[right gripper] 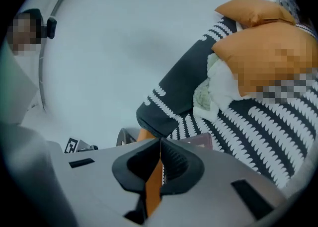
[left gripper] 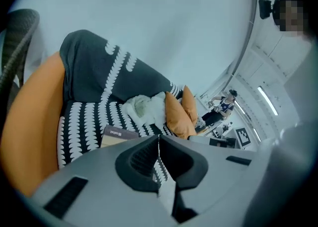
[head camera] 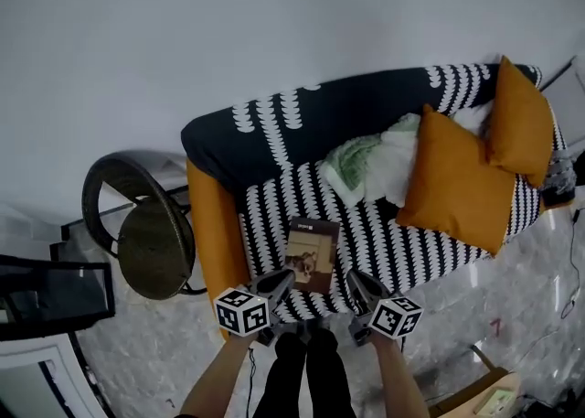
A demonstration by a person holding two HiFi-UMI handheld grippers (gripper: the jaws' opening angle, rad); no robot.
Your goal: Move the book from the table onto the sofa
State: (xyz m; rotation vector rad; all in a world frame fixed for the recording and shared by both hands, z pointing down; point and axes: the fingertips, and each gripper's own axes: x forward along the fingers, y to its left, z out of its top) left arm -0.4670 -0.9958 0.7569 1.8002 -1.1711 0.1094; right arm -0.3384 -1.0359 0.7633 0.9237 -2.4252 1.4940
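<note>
Book: thin brown paperback (head camera: 312, 256) just ahead of our jaws; likely light, stiffish; we'd pinch its near edge.
Jaws: both pairs pressed together, empty.

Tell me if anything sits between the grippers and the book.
Nothing visible does. The book lies flat on the sofa seat, just past the shut left gripper and right gripper; the blanket and cushions lie farther along.

Your left claw (head camera: 277, 283) and right claw (head camera: 360, 284) sit side by side at the front edge of the sofa (head camera: 302, 123). The book (head camera: 312, 256) lies on the seat just ahead, between them. Further ahead and to the right there's a crumpled cloth (head camera: 370, 165), then two cushions (head camera: 454, 178) beyond it. A round chair (head camera: 151, 233) stands off to the left of your left claw.
</note>
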